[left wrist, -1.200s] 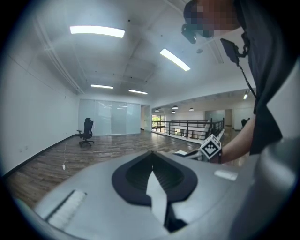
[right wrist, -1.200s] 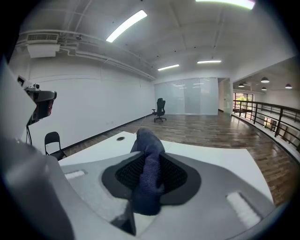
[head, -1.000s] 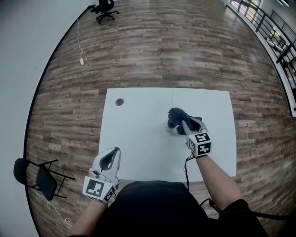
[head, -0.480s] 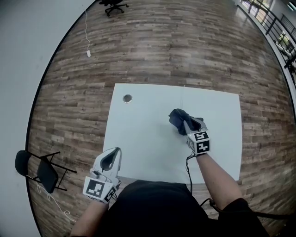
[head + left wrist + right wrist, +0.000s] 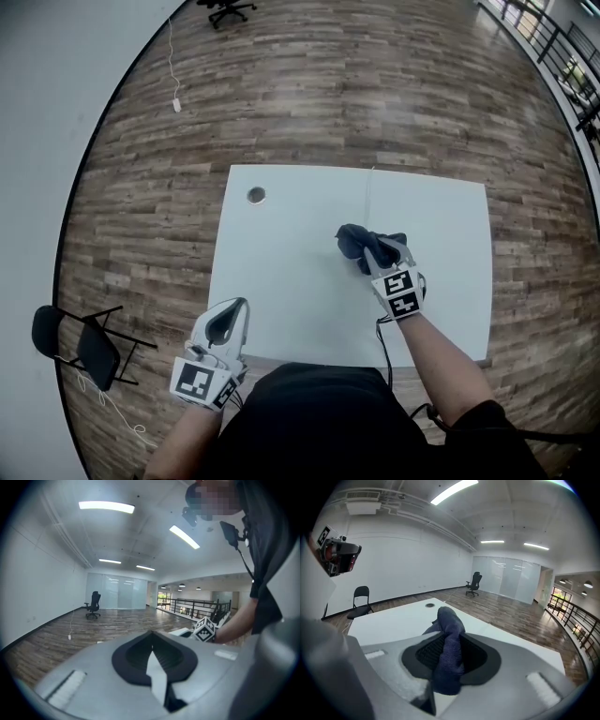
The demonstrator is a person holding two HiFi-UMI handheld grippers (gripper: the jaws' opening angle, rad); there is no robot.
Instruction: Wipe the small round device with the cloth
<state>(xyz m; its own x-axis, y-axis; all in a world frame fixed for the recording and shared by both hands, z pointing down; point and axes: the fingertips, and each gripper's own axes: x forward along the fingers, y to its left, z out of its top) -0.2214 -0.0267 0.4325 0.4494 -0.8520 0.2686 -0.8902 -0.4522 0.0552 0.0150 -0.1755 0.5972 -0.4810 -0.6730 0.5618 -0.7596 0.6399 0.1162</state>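
Observation:
On the white table (image 5: 281,281), right of middle, lies a bunched dark blue cloth (image 5: 354,240). My right gripper (image 5: 380,255) is shut on it; in the right gripper view the cloth (image 5: 449,620) fills the gap between the black pads and sticks out past the tips. A small round grey disc (image 5: 256,195) sits near the table's far left corner and also shows in the right gripper view (image 5: 430,605), well away from the cloth. Whether anything lies under the cloth is hidden. My left gripper (image 5: 225,323) hovers at the near left table edge, shut and holding nothing (image 5: 151,634).
A black folding chair (image 5: 80,352) stands on the wood floor left of the table. An office chair (image 5: 225,7) is far off, and a white cord with a plug (image 5: 175,105) lies by the wall. A railing (image 5: 562,56) runs at the upper right.
The right gripper has dragged the cloth a little to the left and toward me on the table, rolling slightly. The left gripper has stayed in place.

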